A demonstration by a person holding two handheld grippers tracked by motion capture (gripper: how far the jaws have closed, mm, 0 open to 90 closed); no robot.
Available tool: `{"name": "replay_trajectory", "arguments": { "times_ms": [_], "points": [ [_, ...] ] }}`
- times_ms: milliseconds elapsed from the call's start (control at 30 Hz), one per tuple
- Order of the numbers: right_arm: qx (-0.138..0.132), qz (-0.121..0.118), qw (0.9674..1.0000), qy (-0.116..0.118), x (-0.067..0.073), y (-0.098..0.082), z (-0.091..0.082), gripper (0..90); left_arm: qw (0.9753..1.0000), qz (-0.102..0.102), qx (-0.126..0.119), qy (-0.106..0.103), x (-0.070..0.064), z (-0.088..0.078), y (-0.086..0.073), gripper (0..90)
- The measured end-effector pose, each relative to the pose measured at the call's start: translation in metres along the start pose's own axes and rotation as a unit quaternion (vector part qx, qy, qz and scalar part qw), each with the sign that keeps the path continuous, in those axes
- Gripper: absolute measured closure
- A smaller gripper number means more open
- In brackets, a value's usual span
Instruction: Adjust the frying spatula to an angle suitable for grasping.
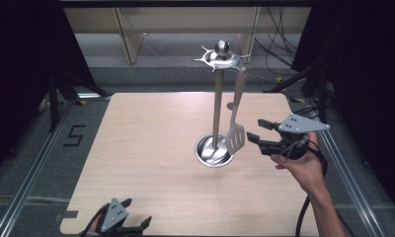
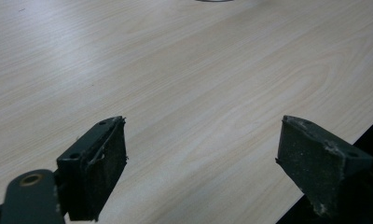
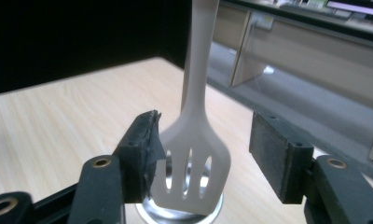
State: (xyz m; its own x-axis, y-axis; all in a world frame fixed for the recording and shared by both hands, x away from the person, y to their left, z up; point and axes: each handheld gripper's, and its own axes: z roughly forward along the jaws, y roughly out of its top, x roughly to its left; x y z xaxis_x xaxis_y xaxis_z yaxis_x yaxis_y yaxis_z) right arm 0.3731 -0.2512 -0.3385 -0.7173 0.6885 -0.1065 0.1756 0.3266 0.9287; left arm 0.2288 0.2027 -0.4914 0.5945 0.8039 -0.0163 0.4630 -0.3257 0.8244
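Hanging upright, blade down, the spatula (image 1: 235,129) sits between the right claw's (image 1: 257,132) wide jaws.

We see even overhead light on the pale wooden table (image 1: 151,148), with black surroundings at both sides and a soft sheen across it in the left gripper view. The steel utensil stand (image 1: 216,98) throws bright glints. In the right gripper view the slotted spatula (image 3: 194,158) and background look soft.

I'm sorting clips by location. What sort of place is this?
Probably a lab recording rig, not a kitchen: a bare wooden table on a metal frame, black curtains at both sides, loose cables on the floor.
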Motion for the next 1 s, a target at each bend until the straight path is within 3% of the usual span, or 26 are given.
{"name": "replay_trajectory", "arguments": {
  "times_ms": [167, 200, 267, 300, 333, 367, 433, 467, 500, 533, 667, 800, 833, 867, 1000],
  "points": [
    [-0.001, 0.009, 1.0, 0.002, 0.001, -0.009, -0.003, 41.9, 1.0, 0.002, -0.001, 0.004, 0.001, -0.001, 0.0, 15.1],
    [0.003, 0.007, 1.0, 0.001, 0.0, -0.012, -0.006, 41.3, 0.9999, 0.015, 0.001, 0.005, 0.002, -0.001, 0.0, 15.1],
    [0.002, 0.007, 1.0, 0.0, 0.0, -0.014, -0.007, 40.9, 0.9999, -0.009, -0.008, 0.002, 0.0, 0.0, 0.0, 15.1],
    [-0.004, 0.001, 1.0, -0.005, 0.0, -0.016, -0.008, 40.8, 0.9999, 0.005, 0.007, 0.009, 0.002, -0.002, 0.0, 15.1],
    [0.0, 0.003, 1.0, 0.0, 0.0, -0.018, -0.01, 40.6, 1.0, -0.008, -0.001, 0.005, 0.0, -0.002, -0.001, 15.0],
    [-0.002, 0.006, 1.0, -0.004, 0.001, -0.021, -0.01, 40.4, 1.0, 0.007, -0.001, 0.005, 0.001, -0.003, 0.0, 15.1],
    [0.005, 0.018, 0.9998, 0.0, 0.004, -0.025, -0.009, 40.0, 1.0, -0.005, -0.004, 0.006, 0.0, -0.003, -0.001, 15.1],
    [0.007, 0.004, 1.0, 0.005, 0.003, -0.031, -0.007, 39.2, 0.9999, -0.007, -0.004, 0.006, -0.001, -0.004, -0.002, 15.0],
    [0.019, 0.021, 0.9996, 0.008, 0.005, -0.033, -0.007, 38.7, 0.9999, -0.008, -0.004, 0.007, -0.002, -0.004, -0.002, 15.1],
    [0.019, 0.021, 0.9996, 0.008, 0.005, -0.033, -0.007, 38.7, 0.9999, -0.008, -0.004, 0.007, -0.002, -0.004, -0.002, 15.1],
    [0.034, 0.025, 0.999, 0.012, 0.004, -0.045, -0.005, 36.7, 0.9999, 0.002, 0.003, 0.015, -0.002, -0.006, -0.001, 15.0],
    [0.038, 0.021, 0.9989, 0.016, 0.003, -0.051, -0.004, 36.2, 0.9998, -0.002, 0.004, 0.018, -0.001, -0.007, -0.001, 15.0],
    [0.043, 0.03, 0.9985, 0.015, 0.004, -0.053, -0.005, 36.1, 0.9998, 0.004, 0.009, 0.019, 0.0, -0.007, -0.001, 15.0],
    [0.049, 0.024, 0.9983, 0.018, 0.002, -0.054, -0.006, 36.0, 0.9998, -0.006, 0.002, 0.017, -0.002, -0.006, -0.002, 15.0],
    [0.062, 0.033, 0.9974, 0.019, 0.004, -0.065, -0.007, 36.0, 0.9998, 0.01, 0.004, 0.015, -0.004, -0.004, 0.0, 15.0]
  ]
}}
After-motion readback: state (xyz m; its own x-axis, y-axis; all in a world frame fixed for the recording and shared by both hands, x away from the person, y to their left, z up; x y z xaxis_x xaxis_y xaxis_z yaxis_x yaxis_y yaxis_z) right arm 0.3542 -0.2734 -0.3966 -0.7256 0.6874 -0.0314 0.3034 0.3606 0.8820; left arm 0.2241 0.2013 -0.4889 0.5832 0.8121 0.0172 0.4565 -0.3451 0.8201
